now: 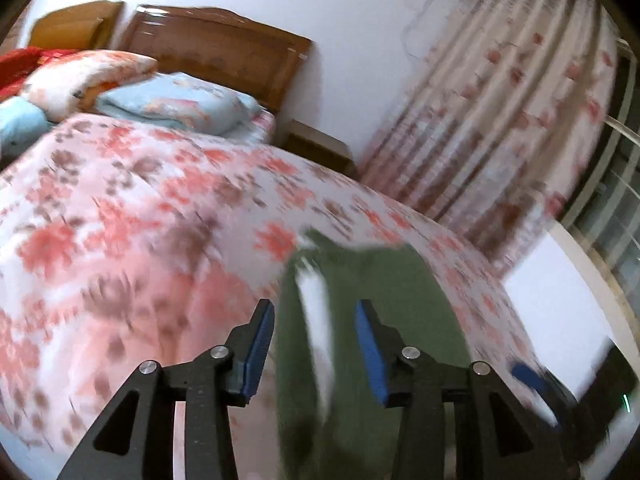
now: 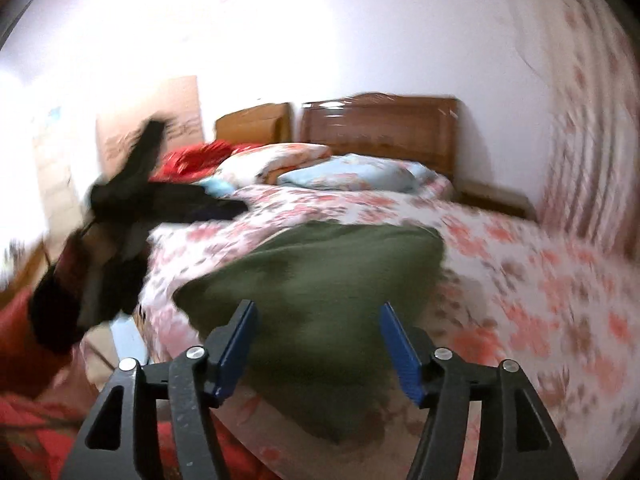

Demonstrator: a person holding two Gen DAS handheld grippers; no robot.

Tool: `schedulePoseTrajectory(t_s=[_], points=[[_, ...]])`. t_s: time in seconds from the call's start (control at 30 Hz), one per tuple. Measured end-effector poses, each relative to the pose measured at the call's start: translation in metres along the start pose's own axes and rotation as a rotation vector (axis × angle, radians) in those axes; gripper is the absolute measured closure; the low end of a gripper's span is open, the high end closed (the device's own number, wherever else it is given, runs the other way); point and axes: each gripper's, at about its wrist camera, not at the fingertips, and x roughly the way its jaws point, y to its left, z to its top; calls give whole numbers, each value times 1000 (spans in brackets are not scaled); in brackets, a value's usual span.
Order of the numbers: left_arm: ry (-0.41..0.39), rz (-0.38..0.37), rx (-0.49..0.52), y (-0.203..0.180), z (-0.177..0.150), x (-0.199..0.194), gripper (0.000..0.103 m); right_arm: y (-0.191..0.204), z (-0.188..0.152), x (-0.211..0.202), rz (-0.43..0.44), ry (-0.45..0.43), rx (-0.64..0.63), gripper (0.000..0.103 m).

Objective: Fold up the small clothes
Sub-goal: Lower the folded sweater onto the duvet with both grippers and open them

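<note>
The green garment (image 2: 320,280) lies on the bed (image 2: 540,280), spread on its flowered quilt, just ahead of and below the right gripper (image 2: 316,344), whose fingers stand wide apart, gripping nothing. The left gripper (image 1: 316,352) is also open; the garment passes between its fingers untouched.

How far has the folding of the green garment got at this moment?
Done: the green garment lies on the floral quilt, seemingly doubled over, though blur hides how neatly. In hand: nothing; the right hand-held gripper is wide open and the left hand-held gripper is open too, both above the cloth. Left: probably further folds.
</note>
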Motion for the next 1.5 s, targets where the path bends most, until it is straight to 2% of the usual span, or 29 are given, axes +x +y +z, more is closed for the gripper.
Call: schedulePoseTrajectory(t_s=[0.03,0.07,0.1,0.23,0.33,0.4,0.43,0.53,0.57,0.67,0.83,0.97,1.1,1.2,1.27,1.3,1.37,1.43,1.47,1.5], points=[[19,-43,3,-1,-9,-3,54,-6,-1,-1,8,9,32,0],[31,-61,2,-1,-15,-4,46,-10,-2,-1,18,17,54,0],[57,-69,-4,-1,-24,-1,43,-13,-5,-1,34,29,80,0],[137,-11,-38,7,-42,25,42,-17,-16,9,80,90,163,0],[144,-36,-106,19,-47,32,29,-17,-21,16,73,129,182,0],[143,-39,-112,22,-47,36,27,-25,-27,24,80,153,231,0],[149,-57,-113,22,-47,39,28,-30,-31,29,99,161,270,0],[163,-143,-149,26,-48,43,48,-39,-40,44,155,187,348,0],[161,-144,-147,25,-46,45,52,-40,-41,46,153,189,353,0],[156,-135,-101,13,-37,52,58,-46,-40,48,140,167,362,0],[165,-118,-96,3,-5,90,58,-58,-29,59,73,151,356,0],[180,-123,-137,0,10,114,57,-72,-12,71,-11,142,299,0],[162,-55,-118,-9,12,106,55,-82,4,74,-95,160,255,0],[37,44,-34,-27,11,72,58,-75,14,53,-116,120,233,0],[-27,34,35,-45,14,55,58,-62,21,35,-161,39,167,0],[-30,8,88,-59,15,52,58,-52,25,32,-158,11,118,0],[11,-34,142,-75,16,60,58,-31,32,36,-169,18,14,0],[51,-5,159,-79,13,76,58,-14,31,53,-189,80,-62,2],[84,43,169,-77,9,88,58,-12,28,62,-196,112,-80,17],[111,89,202,-74,2,100,58,-10,22,72,-213,154,-99,22]])
